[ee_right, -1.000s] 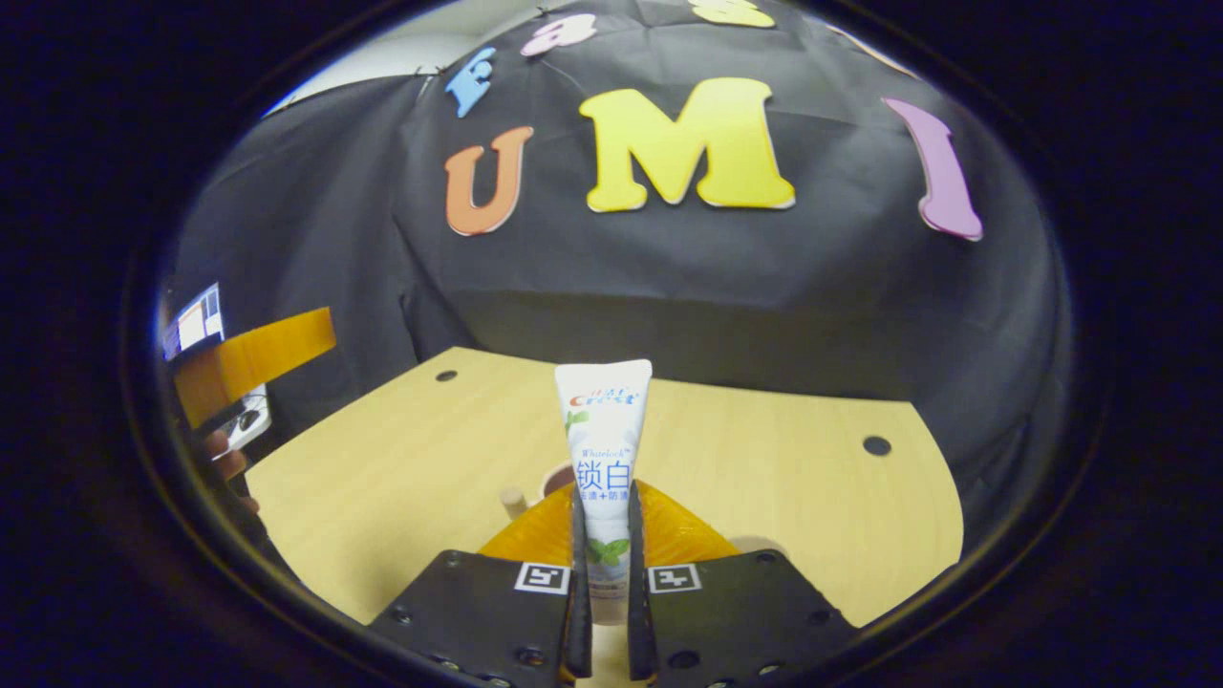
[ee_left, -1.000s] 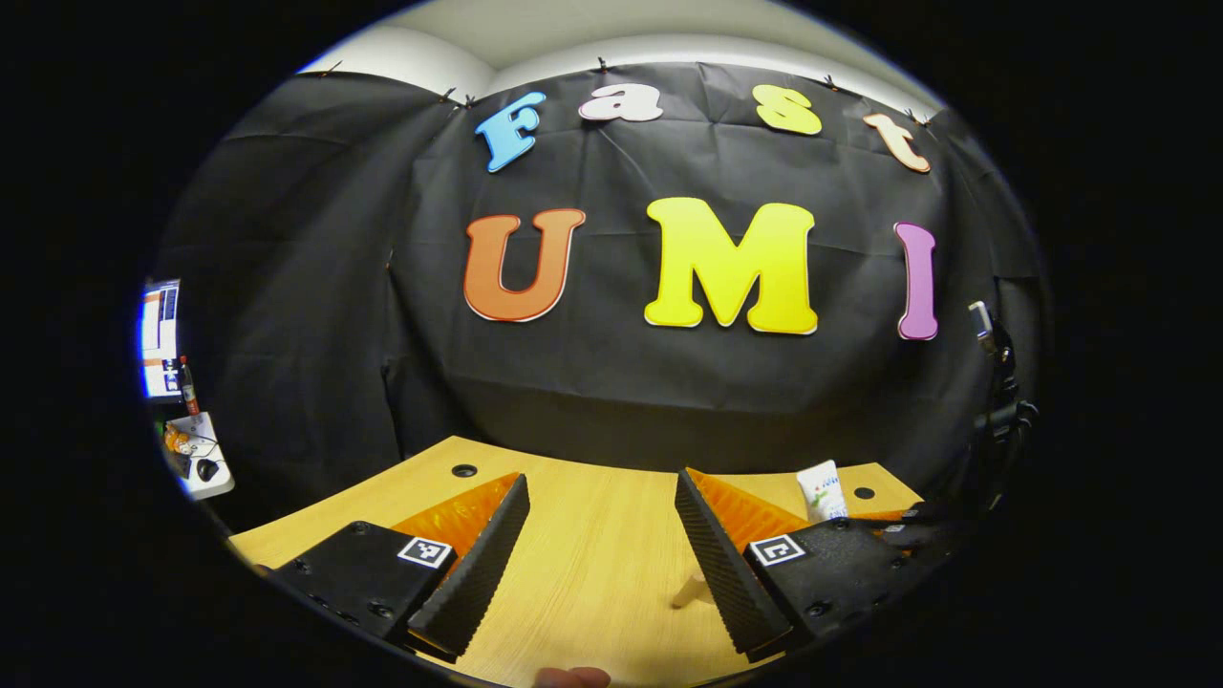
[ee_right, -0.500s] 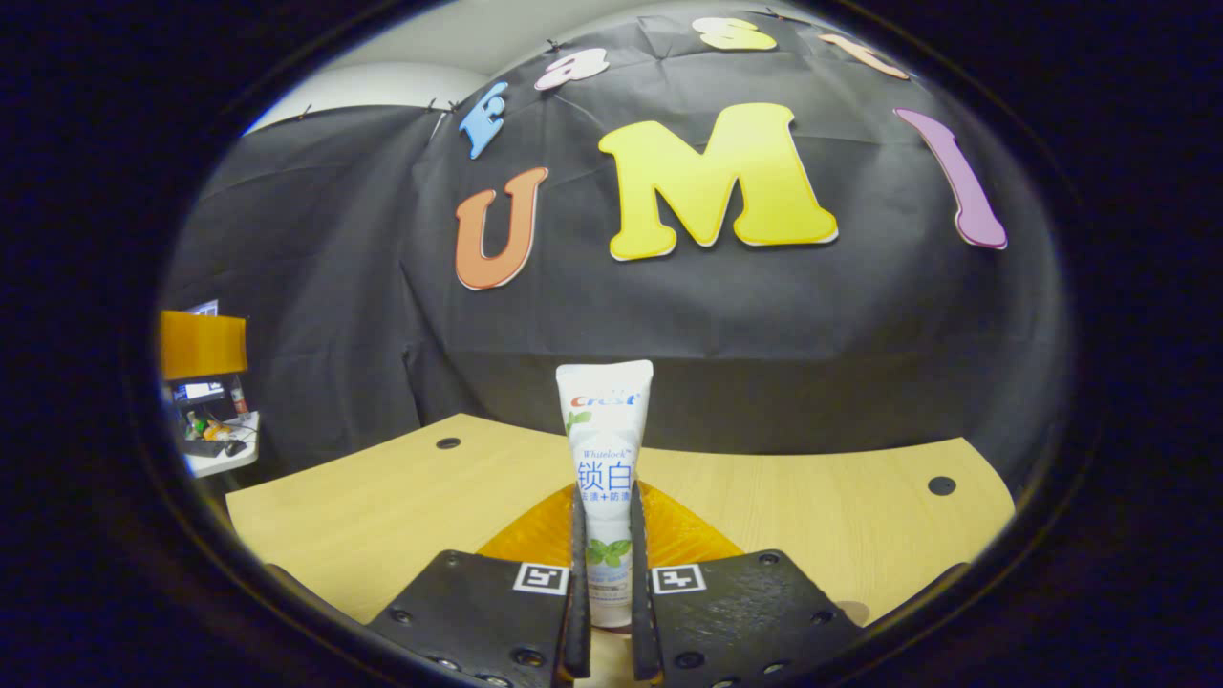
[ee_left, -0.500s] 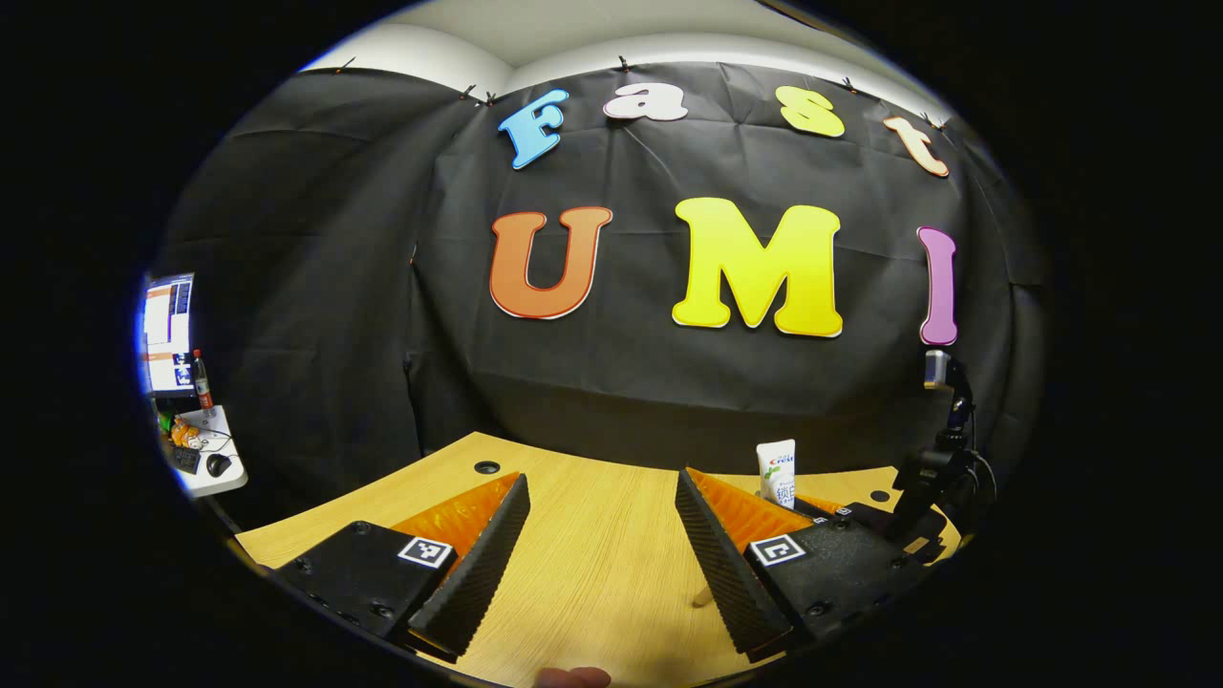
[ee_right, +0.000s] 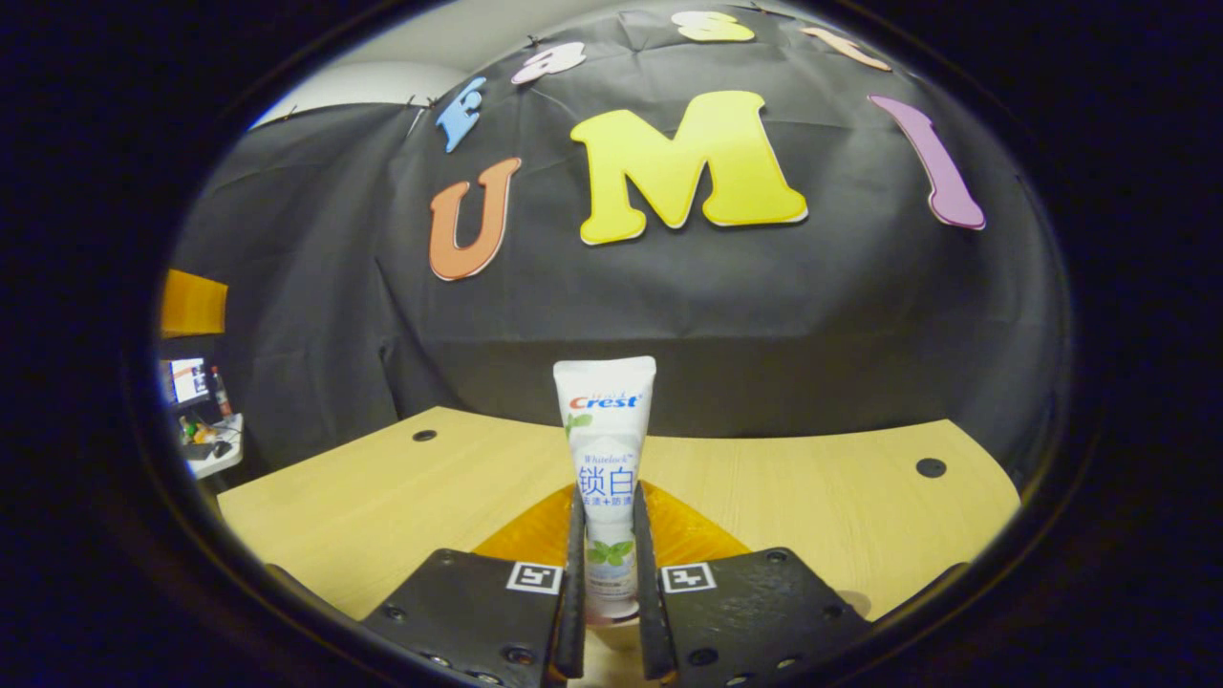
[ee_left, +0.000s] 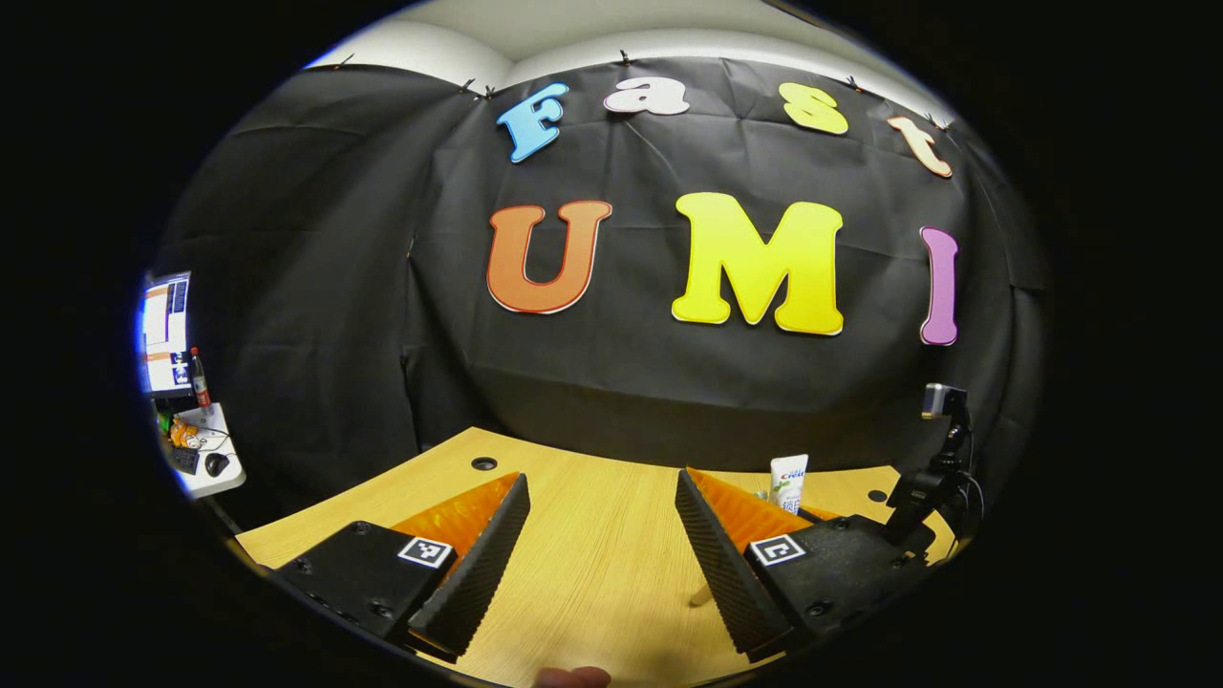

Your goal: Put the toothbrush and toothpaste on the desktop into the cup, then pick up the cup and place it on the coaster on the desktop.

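Right tongs point(ee_right: 606, 583) clamped low on upright toothpaste point(ee_right: 604, 459); left tongs point(ee_left: 602, 554) apart, empty. Risk: tube pivots, misses cup.

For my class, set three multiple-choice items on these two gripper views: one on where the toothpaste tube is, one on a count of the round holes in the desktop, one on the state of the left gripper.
1. Where is the toothpaste tube?
A. Lying flat on the desktop
B. Upright between the right gripper's fingers
C. Hanging on the booth's wall

2. How many round dark holes does the desktop show in the right gripper view?
A. None
B. Two
C. Five

3. In what state is the left gripper?
A. Open, holding nothing
B. Shut on the tube
C. Shut on a cloth

Answers:
1 B: the right gripper has both fingers pressed on the tube's lower part, its flat end up.
2 B: one hole lies far left, one far right.
3 A: bare wood shows in the wide gap between its fingers.
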The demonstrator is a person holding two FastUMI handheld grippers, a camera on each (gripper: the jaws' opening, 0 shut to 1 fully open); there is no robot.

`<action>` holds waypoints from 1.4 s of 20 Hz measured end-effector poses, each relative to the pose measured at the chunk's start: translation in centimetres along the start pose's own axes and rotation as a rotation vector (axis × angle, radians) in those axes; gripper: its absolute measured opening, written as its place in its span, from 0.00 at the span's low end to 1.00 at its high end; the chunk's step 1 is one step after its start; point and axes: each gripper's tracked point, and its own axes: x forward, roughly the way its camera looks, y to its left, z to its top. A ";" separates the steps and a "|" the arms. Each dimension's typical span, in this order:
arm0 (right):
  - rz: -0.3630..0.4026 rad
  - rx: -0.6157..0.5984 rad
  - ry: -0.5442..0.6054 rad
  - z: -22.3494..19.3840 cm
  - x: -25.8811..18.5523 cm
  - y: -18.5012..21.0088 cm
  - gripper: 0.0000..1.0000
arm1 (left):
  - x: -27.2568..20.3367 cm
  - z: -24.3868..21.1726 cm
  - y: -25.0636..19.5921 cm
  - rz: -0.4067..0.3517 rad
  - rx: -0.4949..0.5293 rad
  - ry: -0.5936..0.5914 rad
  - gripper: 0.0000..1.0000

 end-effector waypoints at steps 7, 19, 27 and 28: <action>0.016 -0.012 -0.020 0.9 -2.9 0.8 0.65 | -0.1 0.6 -0.9 -0.030 0.002 -0.003 0.97; -0.070 -0.085 0.008 6.1 -15.5 -4.5 0.97 | -1.6 0.4 -6.4 -0.208 -0.079 0.083 0.97; -0.169 -0.142 0.052 8.4 -26.8 -11.7 0.97 | -3.0 -4.7 -10.9 -0.604 0.162 0.396 0.98; -0.186 -0.136 0.055 8.5 -27.7 -12.5 0.96 | -2.7 -5.5 -11.3 -0.648 0.201 0.438 0.98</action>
